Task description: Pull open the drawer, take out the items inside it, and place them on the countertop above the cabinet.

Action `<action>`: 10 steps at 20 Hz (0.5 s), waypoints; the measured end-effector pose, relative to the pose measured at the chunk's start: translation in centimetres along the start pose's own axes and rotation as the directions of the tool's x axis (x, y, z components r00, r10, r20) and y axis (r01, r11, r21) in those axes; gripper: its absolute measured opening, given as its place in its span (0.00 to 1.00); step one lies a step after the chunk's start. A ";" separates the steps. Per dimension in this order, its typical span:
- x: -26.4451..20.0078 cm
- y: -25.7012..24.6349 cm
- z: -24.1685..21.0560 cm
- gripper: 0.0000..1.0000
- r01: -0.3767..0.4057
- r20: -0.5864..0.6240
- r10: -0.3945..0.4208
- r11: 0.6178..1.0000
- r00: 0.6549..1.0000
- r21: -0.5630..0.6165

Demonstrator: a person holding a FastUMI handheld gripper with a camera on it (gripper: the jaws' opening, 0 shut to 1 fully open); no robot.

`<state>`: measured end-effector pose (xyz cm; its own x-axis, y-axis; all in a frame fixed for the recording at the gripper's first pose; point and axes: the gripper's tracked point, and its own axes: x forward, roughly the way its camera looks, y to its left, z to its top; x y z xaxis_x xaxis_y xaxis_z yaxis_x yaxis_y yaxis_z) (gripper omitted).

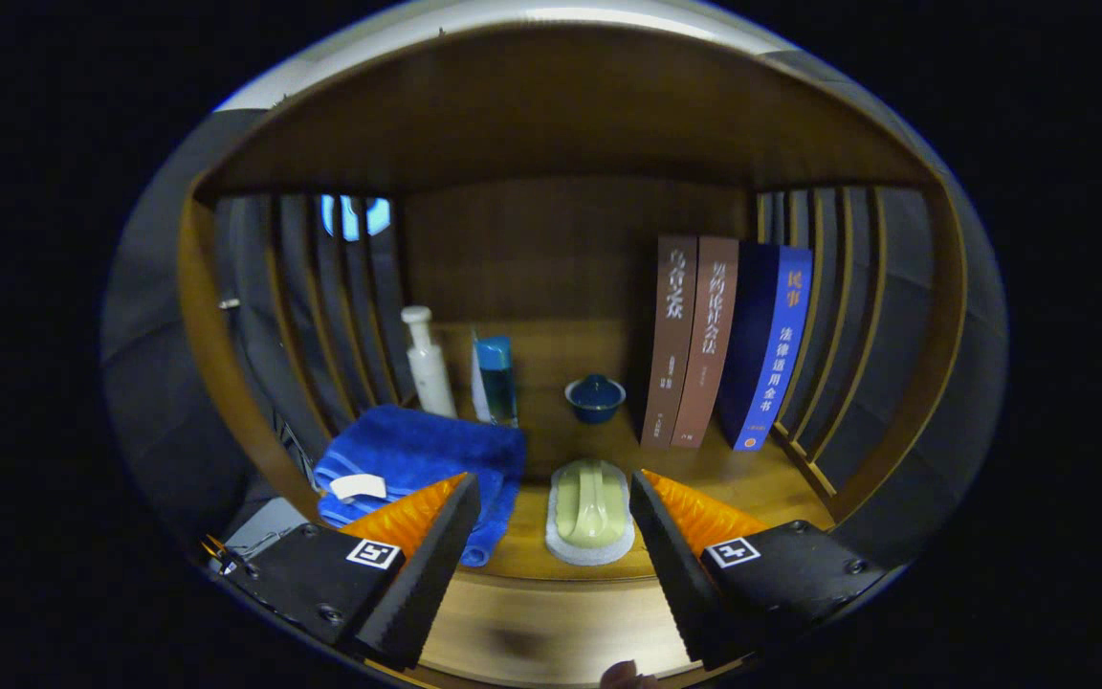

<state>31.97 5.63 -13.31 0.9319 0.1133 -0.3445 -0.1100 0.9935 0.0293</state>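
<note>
My gripper (554, 481) is open, its fingers spread wide in front of a wooden cabinet. A pale green scrubbing brush (589, 512) on a white base lies on the countertop (761, 478), between my fingertips and just ahead of them, touching neither. A folded blue towel (417, 455) with a white tag lies left of the brush, partly behind my left finger (436, 545). Below the countertop's front edge runs a paler wooden face (551, 622); I cannot tell whether it is the drawer.
Further back stand a white pump bottle (429, 364), a blue bottle (496, 381) and a small dark blue lidded cup (595, 397). Three upright books (723, 344) lean at the right. Slatted wooden side walls and a wooden top enclose the shelf space.
</note>
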 end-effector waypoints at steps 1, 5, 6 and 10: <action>-1.3 0.7 0.4 1.00 -0.026 0.059 0.027 1.000 0.998 -0.007; -8.9 1.1 -0.2 0.99 -0.073 0.231 0.083 0.996 0.969 -0.054; -10.3 1.1 -0.6 0.99 -0.064 0.248 0.076 0.996 0.966 -0.059; -15.9 1.4 -2.7 0.99 -0.008 0.336 0.033 0.997 0.941 -0.075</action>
<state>16.11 5.17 -10.32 0.9897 0.1431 -0.0079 -0.1433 0.9889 -0.0387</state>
